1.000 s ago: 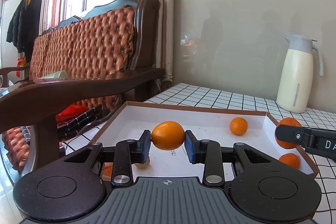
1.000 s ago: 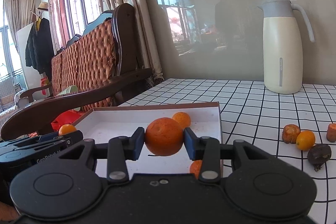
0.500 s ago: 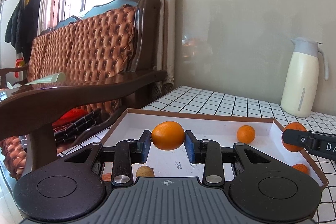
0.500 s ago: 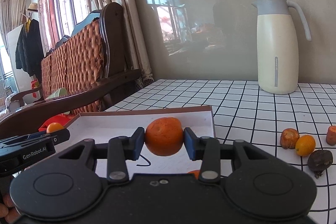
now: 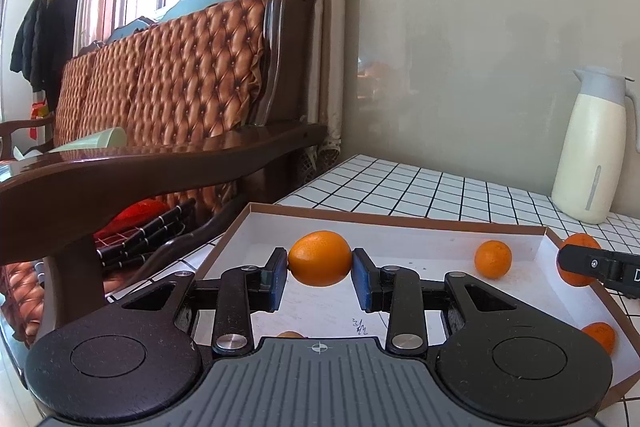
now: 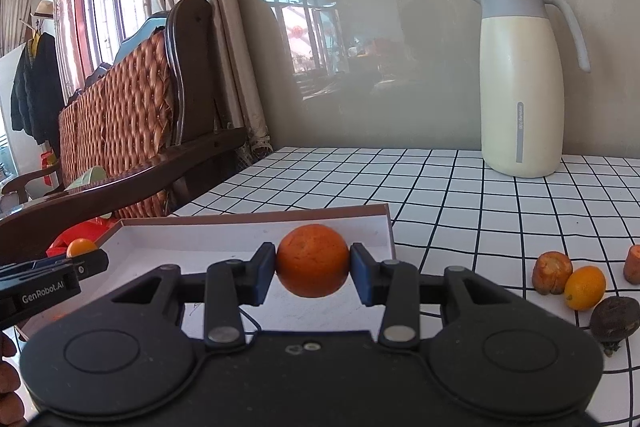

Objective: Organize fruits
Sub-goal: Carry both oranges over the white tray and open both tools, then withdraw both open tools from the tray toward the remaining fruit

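Observation:
My left gripper is shut on a smooth orange, held above the white inside of a shallow brown-edged box. My right gripper is shut on a rougher orange, held over the same box near its right wall. In the left wrist view the right gripper shows at the right edge with its orange. Two small oranges lie in the box. In the right wrist view the left gripper shows at the left with its orange.
A cream thermos jug stands at the back of the checked table. Loose fruit lies on the table right of the box: a brown piece, a small orange, a dark fruit. A wooden sofa stands to the left.
Both grippers have risen and drawn back a little with their oranges still held; the box sits lower and farther in both views.

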Tool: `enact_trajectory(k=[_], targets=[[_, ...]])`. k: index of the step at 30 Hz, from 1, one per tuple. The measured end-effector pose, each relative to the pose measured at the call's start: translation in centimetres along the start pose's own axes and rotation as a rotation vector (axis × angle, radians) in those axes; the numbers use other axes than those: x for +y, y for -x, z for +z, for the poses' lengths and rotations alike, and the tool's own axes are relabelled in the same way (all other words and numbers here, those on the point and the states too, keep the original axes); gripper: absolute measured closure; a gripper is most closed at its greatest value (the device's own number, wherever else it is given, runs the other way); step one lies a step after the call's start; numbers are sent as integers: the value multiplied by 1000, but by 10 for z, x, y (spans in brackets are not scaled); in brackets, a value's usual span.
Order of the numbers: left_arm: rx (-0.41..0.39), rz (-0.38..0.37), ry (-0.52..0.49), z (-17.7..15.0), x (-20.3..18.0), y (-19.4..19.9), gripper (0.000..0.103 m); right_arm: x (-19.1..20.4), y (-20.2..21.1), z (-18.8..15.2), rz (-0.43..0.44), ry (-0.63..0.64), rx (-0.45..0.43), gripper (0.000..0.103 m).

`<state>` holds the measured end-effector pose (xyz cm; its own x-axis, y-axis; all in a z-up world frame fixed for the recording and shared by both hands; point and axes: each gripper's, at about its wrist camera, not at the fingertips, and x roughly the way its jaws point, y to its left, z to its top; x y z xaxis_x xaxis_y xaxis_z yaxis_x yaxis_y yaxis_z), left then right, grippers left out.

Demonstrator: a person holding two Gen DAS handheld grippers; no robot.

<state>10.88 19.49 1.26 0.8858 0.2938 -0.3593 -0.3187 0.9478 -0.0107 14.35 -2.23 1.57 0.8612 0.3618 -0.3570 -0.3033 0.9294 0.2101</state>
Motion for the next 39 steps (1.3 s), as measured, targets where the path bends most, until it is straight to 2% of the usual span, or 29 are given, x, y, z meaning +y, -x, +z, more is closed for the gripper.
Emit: enact_trajectory(k=[13, 15, 16, 17, 18, 19, 20, 21, 22, 24, 31, 39], targets=[[15, 9, 10, 2, 5, -13, 68, 0, -10, 1, -34, -5, 12, 70], [21, 13, 13, 3, 5, -15, 68, 1, -12, 1, -45, 1, 19, 68], [31, 15, 13, 3, 5, -18, 67, 1, -12, 1, -58, 6, 17, 63], [45, 14, 6, 4, 4, -21, 65, 2, -10, 2, -77, 7, 5, 41], [54, 21, 5, 4, 4, -23, 56, 2, -5, 3, -88, 1, -23, 23], [55, 35, 16, 5, 4, -23, 20, 1, 1, 4, -91, -8, -58, 21], [43, 53, 35, 8, 6, -20, 0, 0, 9, 6, -101, -16, -99, 17], [5, 62, 51, 10, 8, -13, 0, -2, 14, 9, -110, -16, -128, 10], [-23, 57, 54, 14, 9, -8, 0, -3, 19, 11, -121, -18, -150, 6], [-47, 76, 47, 19, 10, 0, 0, -9, 28, 12, -118, -45, -199, 6], [-101, 128, 16, 23, 14, 19, 0, -23, 43, 17, -75, -106, -227, 6], [-102, 113, 8, 23, 12, 29, 0, -14, 53, 16, -42, -63, -246, 6]])
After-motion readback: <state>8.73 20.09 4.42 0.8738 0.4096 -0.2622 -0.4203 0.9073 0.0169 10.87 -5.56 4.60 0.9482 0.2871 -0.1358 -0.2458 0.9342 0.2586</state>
